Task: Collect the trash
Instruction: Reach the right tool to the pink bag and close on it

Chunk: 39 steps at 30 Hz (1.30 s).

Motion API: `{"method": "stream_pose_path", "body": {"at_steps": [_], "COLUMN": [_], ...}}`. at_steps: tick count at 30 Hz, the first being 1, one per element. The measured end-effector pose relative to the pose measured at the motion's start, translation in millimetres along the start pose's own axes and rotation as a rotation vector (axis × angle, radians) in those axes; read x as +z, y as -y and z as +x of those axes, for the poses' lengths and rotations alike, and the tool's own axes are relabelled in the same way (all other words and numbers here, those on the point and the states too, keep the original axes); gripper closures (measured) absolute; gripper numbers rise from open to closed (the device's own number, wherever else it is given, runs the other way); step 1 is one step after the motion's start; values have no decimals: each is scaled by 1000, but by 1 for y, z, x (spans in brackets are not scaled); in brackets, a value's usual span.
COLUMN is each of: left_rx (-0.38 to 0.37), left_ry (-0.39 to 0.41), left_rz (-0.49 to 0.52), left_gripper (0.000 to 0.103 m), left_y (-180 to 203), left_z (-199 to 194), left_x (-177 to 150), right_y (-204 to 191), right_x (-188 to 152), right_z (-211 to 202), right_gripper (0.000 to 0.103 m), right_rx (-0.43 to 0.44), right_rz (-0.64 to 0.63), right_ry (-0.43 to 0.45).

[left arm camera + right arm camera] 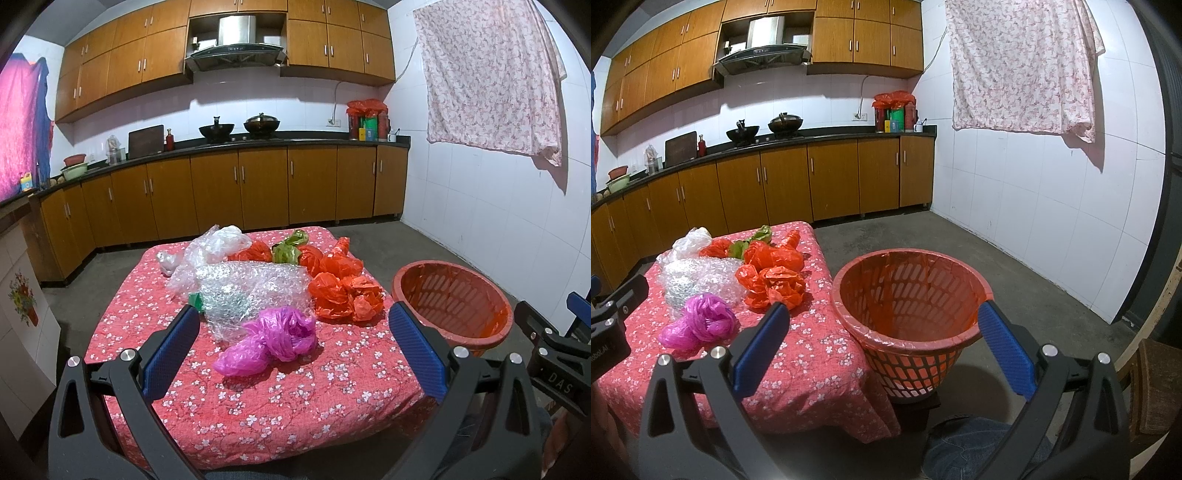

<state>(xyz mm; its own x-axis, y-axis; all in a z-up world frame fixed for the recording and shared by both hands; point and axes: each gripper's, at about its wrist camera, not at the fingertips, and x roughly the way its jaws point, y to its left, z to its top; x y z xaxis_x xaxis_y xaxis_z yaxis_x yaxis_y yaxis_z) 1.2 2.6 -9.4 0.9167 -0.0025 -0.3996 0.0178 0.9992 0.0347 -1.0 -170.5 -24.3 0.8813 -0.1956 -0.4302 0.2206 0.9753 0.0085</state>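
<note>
Starting out, we are holding both the left tool (pixel 293 334) and right tool (pixel 882 334) apart and empty, the bags (pixel 273 338) all lying mid-frame on the desk (pixel 295 406), the basket (pixel 912 295) unfilled.

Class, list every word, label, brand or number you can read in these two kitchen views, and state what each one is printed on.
"DAS": on the black body of the right gripper, seen at the edge of the left wrist view.
"RoboLAI", cut off at the frame edge and uncertain: on the black body of the left gripper, seen in the right wrist view.
Labels on the containers at the counter's far end: too small to read.
Range hood panel markings: blurred.
</note>
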Motion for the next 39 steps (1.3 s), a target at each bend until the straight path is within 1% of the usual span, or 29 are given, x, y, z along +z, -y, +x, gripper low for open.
{"method": "stream_pose_path", "body": {"at_steps": [5, 7, 12, 15, 17, 19, 22, 23, 29, 33, 36, 39], "left_rx": [35, 74, 143, 174, 189, 193, 228, 242, 310, 358, 367, 370], "left_ry": [-1, -10, -54, -81, -94, -96, -87, -85, -83, -96, -106, -112], "left_rz": [4, -9, -66, -92, -114, -128, -124, -122, -145, -180, -203, -213], "left_gripper": [2, 2, 2, 2, 2, 2, 2, 2, 2, 2, 2, 2], "left_y": [0, -12, -52, -71, -83, -92, -105, -110, -144, -170, -182, -189], "left_z": [5, 8, 20, 24, 26, 27, 27, 26, 36, 38, 40, 43], "left_x": [-11, -15, -18, -22, -25, -25, -25, -24, -25, -30, -34, -39], "right_y": [0, -1, -4, -12, -21, -36, -63, -76, -145, -180, -201, -218], "right_x": [-4, 0, -5, -6, -5, -3, 2, 2, 0, -2, -6, -13], "right_z": [4, 10, 20, 29, 36, 43, 50, 53, 74, 93, 106, 116], "right_gripper": [4, 4, 4, 4, 4, 4, 4, 4, 7, 7, 7, 7], "right_rx": [8, 9, 30, 75, 105, 145, 209, 239, 355, 392, 388, 360], "right_rz": [3, 3, 5, 25, 16, -5, -37, -53, -127, -131, -150, -200], "right_ry": [-7, -7, -9, -3, -14, -26, -24, -23, -39, -87, -110, -123]}}
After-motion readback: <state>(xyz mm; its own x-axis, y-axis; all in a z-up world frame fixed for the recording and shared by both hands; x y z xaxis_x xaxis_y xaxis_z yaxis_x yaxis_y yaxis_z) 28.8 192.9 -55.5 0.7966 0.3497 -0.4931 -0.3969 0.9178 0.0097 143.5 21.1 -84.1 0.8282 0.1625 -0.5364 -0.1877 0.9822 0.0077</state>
